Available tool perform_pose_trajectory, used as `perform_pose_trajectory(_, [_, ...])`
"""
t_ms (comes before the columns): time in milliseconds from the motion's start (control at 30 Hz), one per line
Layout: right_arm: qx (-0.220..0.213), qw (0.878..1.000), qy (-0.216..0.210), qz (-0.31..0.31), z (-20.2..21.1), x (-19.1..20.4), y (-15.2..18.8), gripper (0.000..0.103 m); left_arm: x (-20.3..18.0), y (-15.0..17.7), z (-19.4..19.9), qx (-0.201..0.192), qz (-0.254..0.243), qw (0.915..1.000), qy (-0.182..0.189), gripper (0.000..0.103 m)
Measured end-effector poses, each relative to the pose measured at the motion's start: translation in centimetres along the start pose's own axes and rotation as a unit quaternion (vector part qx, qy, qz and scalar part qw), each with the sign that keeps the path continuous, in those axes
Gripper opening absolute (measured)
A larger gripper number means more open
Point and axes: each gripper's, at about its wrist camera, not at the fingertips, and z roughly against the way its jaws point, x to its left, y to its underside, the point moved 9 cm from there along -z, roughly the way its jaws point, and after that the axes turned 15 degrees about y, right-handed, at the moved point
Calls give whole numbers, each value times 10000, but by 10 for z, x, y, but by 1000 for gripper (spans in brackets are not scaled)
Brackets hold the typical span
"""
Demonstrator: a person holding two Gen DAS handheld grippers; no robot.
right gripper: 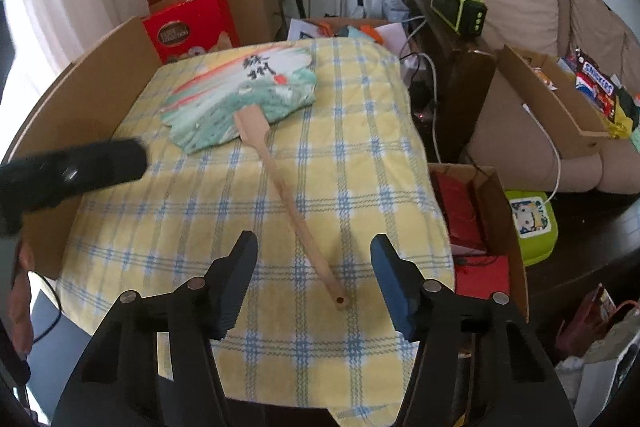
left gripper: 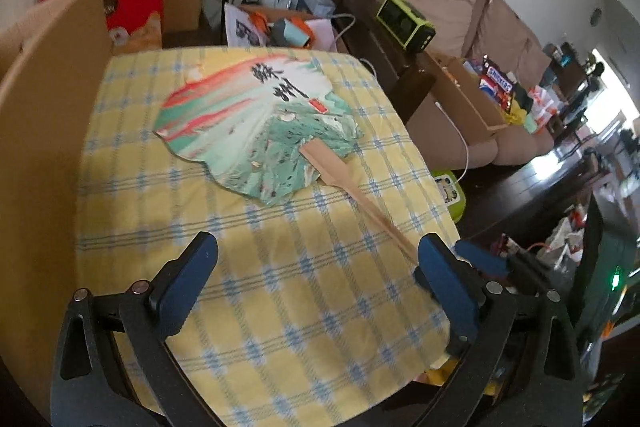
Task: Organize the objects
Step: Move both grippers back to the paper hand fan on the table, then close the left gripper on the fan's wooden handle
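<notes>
The fan (right gripper: 240, 103) lay toward the table's (right gripper: 360, 155) far-left corner, handle (right gripper: 298, 215) running to the near-right edge. R gripper (right gripper: 314, 283) straddled the handle end, jaws apart, not touching; L gripper (left gripper: 316, 267) gaped empty. Approach step, prob.: next, lower and pinch the handle squarely.

Yellow cloth with blue-and-white plaid lines (right gripper: 320, 163) over the surface, paper fan (right gripper: 224, 107) streaked green, red and white with black characters, pale wooden handle (right gripper: 296, 215), plain brown cardboard wall (left gripper: 44, 131), lime-green box (right gripper: 458, 5)
</notes>
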Motion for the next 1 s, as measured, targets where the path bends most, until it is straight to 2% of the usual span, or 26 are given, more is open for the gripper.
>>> perform_pose_trajectory(100, [34, 10000, -50, 20, -6, 3, 3, 49, 2, -3, -15, 84, 166, 9998, 82, 93])
perform_pose_trajectory(233, [22, 10000, -67, 37, -11, 6, 4, 47, 6, -10, -35, 176, 629, 9973, 347, 85])
perform_pose_trajectory(300, [-9, 10000, -58, 71, -10, 7, 3, 46, 7, -12, -43, 234, 787, 9957, 434, 84])
perform_pose_trajectory(367, [-14, 9999, -90, 75, -11, 9, 3, 40, 7, -14, -49, 245, 867, 9948, 475, 81])
perform_pose_trajectory(433, [-27, 9999, -68, 118, -11, 11, 3, 24, 7, -13, -55, 291, 930, 9939, 517, 78])
perform_pose_trajectory(500, [-50, 9998, -39, 170, -11, 14, 4, 20, 9, -12, -61, 340, 1034, 9925, 554, 77])
perform_pose_trajectory(533, [-50, 9998, -89, 168, -10, 16, 4, 14, 9, -11, -64, 366, 1086, 9918, 569, 77])
perform_pose_trajectory(733, [-4, 9984, -544, 142, -2, 34, 10, 9, 10, -10, -78, 341, 1036, 9927, 523, 76])
perform_pose_trajectory(800, [-3, 9974, -717, 89, 2, 41, 11, 9, 9, -11, -77, 363, 1026, 9927, 520, 62])
perform_pose_trajectory(833, [-21, 9970, -771, 68, 5, 44, 11, 8, 9, -10, -79, 386, 1005, 9929, 499, 52])
perform_pose_trajectory(900, [-84, 9971, -745, 85, 11, 46, 9, 8, 14, -9, -81, 368, 1014, 9934, 402, 39])
perform_pose_trajectory(967, [-97, 9966, -813, 60, 16, 49, 7, 7, 19, -8, -82, 355, 1099, 9925, 399, 21])
perform_pose_trajectory(1000, [-106, 9966, -817, 59, 18, 49, 6, 7, 22, -8, -83, 329, 1121, 9925, 366, 17])
